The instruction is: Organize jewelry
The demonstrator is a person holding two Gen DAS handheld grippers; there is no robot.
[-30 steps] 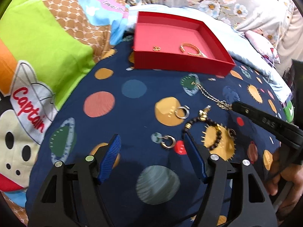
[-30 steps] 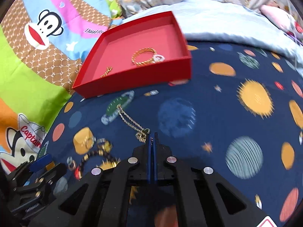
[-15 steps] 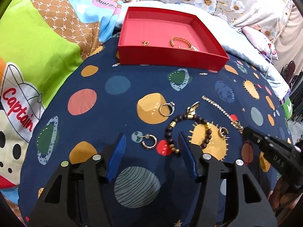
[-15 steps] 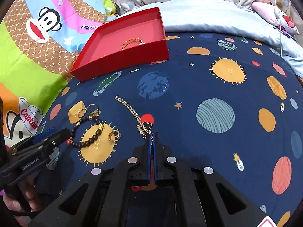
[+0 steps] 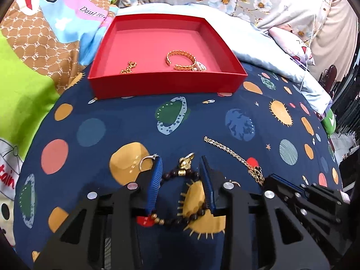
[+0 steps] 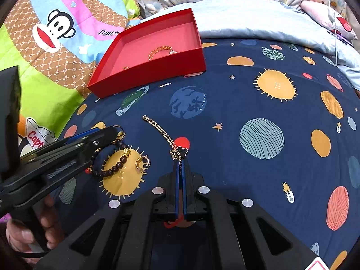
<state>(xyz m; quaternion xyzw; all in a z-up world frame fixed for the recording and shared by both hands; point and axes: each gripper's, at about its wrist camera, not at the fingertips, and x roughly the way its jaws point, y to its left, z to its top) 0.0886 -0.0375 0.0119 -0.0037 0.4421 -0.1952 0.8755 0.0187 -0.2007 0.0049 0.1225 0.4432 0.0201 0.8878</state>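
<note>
a red box (image 5: 166,85) is seen at the far left of the space-print bed cover (image 5: 202,117), already carrying a gold bangle (image 5: 180,60) and a small gold piece (image 5: 128,67), so it is judged to be the collecting place. nearer, a silver ring (image 5: 146,162) lies just left of the left tool (image 5: 180,175), whose jaws have just been closing around the clasp end of the dark bead bracelet (image 5: 177,173); the beads are straddled but the pads are not yet seen pressing, presumably to lift it cleanly. a gold hoop earring (image 6: 141,162) lies beside the bracelet. further right, the right tool (image 6: 180,168) is clenched on the clover end of the gold chain (image 6: 162,132), the rest trailing on the cover.
</note>
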